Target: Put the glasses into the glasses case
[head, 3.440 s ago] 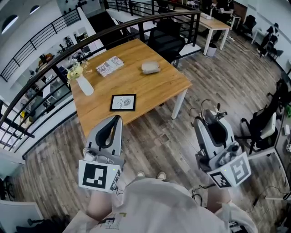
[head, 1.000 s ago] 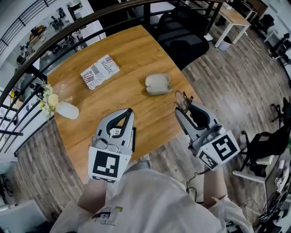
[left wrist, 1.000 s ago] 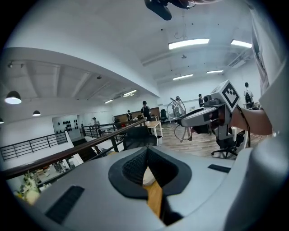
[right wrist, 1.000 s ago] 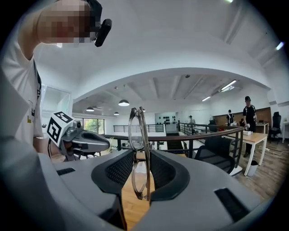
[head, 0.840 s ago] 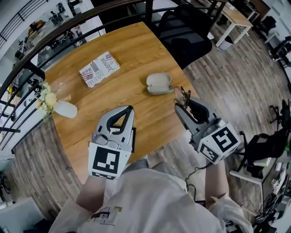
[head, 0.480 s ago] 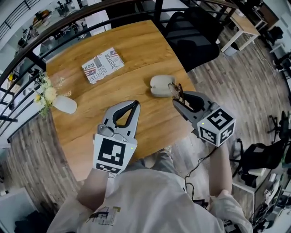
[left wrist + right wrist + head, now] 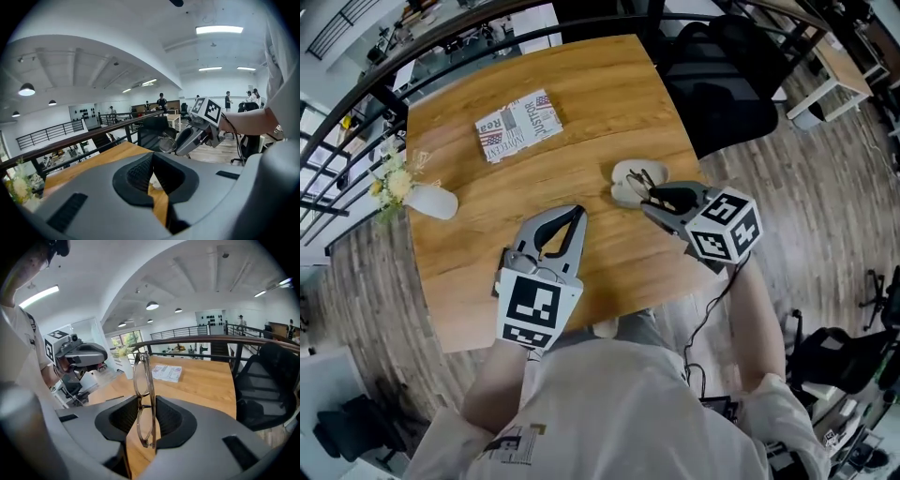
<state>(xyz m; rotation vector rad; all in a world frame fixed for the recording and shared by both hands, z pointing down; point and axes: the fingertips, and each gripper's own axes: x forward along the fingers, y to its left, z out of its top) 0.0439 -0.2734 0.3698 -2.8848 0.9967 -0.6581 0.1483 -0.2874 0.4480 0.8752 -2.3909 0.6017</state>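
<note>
My right gripper (image 7: 649, 199) is shut on a pair of thin-rimmed glasses (image 7: 645, 178), which stand upright between its pads (image 7: 142, 380). It holds them just over a pale oval glasses case (image 7: 623, 185) lying on the wooden table (image 7: 581, 103) near its right edge. I cannot tell whether the case's lid is up. My left gripper (image 7: 577, 214) hovers over the table left of the case, shut and empty, its tips (image 7: 151, 161) pointing toward the case. The left gripper view shows the right gripper (image 7: 180, 143) with the glasses (image 7: 167, 143).
A printed booklet (image 7: 518, 125) lies at the table's far side. A white vase with flowers (image 7: 431, 202) lies at the left edge. A black office chair (image 7: 731, 89) stands beyond the right corner, and a dark railing (image 7: 356, 89) runs behind the table.
Both grippers have come down and forward over the table. The right one, still holding the glasses, has swung left and tipped down until it is at the case.
</note>
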